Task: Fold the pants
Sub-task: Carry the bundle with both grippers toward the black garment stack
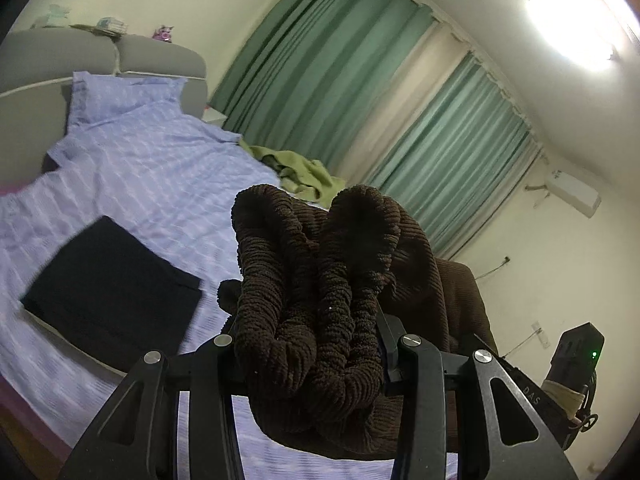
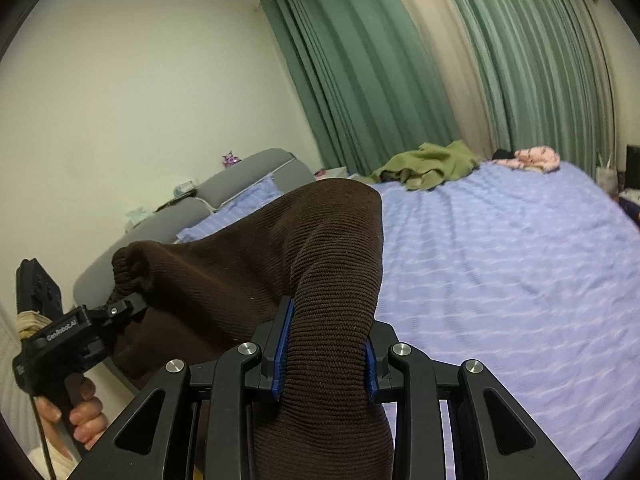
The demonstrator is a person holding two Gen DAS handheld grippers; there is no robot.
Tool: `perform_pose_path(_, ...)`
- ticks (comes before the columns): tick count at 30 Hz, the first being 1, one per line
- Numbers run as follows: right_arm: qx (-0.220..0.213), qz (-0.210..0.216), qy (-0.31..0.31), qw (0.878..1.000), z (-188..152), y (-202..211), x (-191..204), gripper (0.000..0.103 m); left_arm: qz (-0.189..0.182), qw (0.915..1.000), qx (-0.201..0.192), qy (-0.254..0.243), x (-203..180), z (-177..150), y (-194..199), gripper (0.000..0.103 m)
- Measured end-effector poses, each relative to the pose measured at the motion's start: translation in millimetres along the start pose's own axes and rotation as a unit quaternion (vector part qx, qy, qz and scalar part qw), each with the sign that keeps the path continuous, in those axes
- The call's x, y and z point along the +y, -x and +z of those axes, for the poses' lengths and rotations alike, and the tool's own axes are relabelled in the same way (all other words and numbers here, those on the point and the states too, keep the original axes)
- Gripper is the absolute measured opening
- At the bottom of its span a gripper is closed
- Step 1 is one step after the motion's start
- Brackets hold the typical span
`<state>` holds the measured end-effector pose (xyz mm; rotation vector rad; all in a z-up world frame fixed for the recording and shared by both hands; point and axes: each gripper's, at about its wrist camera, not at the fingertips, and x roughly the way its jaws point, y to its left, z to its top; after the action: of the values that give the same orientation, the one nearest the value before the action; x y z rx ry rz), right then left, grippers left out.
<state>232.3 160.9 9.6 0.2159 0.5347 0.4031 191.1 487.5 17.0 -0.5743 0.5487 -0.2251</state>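
Above the bed point(image 2: 500, 260), the brown pants point(image 2: 280, 248) hang stretched between both grippers: left gripper point(image 1: 308, 344) jaws clamp the bunched waistband, right gripper point(image 2: 324, 360) jaws pinch the fabric farther along, long axis running between them

Your right gripper point(image 2: 326, 354): jaws clamped on a fold of the brown ribbed pants point(image 2: 280, 248), blue pads pressed to either side. Your left gripper point(image 2: 120, 308), at near left: pinching the gathered waistband, your hand point(image 2: 76, 412) on its grip. Bed point(image 2: 500, 260), lavender cover: beneath and to the right. Far side: green blanket point(image 2: 428, 164), pink cloth point(image 2: 532, 158). Behind: green curtains point(image 2: 360, 64).
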Motion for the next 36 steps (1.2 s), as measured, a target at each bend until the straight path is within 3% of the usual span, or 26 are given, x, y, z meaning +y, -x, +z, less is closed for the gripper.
perform_pose_path(5, 0.029, 0.015, 0.004, 0.999, -1, -43, 51, 0.030, 0.020, 0.9998, -0.003, 0.006, 45, 29, 22, 0.041)
perform_pose_path(10, 0.039, 0.046, 0.014, 0.998, 3, -75, 80, 0.030, 0.048, 0.9984, -0.021, 0.023, 83, 51, 33, 0.041)
perform_pose_path(15, 0.056, 0.062, 0.006, 0.997, -1, -108, 101, 0.030, 0.064, 0.9977, -0.015, 0.013, 119, 74, 25, 0.040)
perform_pose_path(21, 0.076, 0.044, -0.007, 0.996, -12, -163, 127, 0.030, 0.052, 0.9985, 0.008, 0.015, 178, 106, -13, 0.040)
perform_pose_path(27, 0.104, 0.002, -0.040, 0.994, -22, -232, 147, 0.030, 0.036, 0.9965, 0.071, 0.026, 254, 134, -76, 0.040)
perform_pose_path(36, 0.177, -0.075, -0.066, 0.979, -58, -323, 146, 0.030, 0.022, 0.9854, 0.163, 0.043, 333, 122, -169, 0.040)
